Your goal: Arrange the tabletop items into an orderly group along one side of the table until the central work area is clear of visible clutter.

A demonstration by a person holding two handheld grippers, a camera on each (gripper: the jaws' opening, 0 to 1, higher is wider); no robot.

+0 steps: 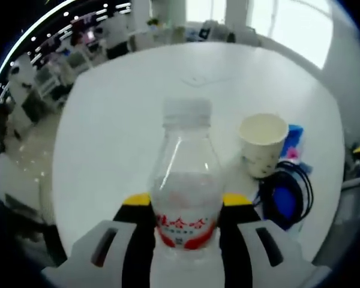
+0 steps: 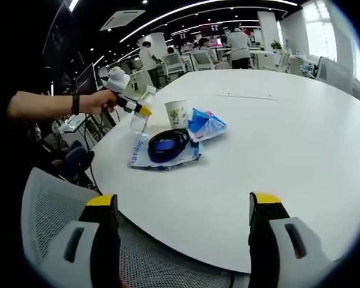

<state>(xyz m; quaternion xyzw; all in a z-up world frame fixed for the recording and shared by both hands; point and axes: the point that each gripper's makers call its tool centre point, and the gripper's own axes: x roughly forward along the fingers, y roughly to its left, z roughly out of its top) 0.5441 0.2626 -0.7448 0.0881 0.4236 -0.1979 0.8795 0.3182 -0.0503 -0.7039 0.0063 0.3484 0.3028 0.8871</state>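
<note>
Left claw (image 1: pixel 183 225) clamps water bottle (image 1: pixel 185 174), paper cup (image 1: pixel 262 144) just beyond-right for grouping; right claw (image 2: pixel 183 225) wide open, empty, near tabletop (image 2: pixel 276 138) edge.

Bottle (image 1: pixel 185 180): clear plastic, white cap, red label band, upright.
Paper cup (image 1: pixel 263 143): cream, open top, upright, just beside the bottle.
Black cable coil (image 2: pixel 166 144): lies on a plastic bag (blue print).
Blue packet (image 2: pixel 205 125): next to the cup.
</note>
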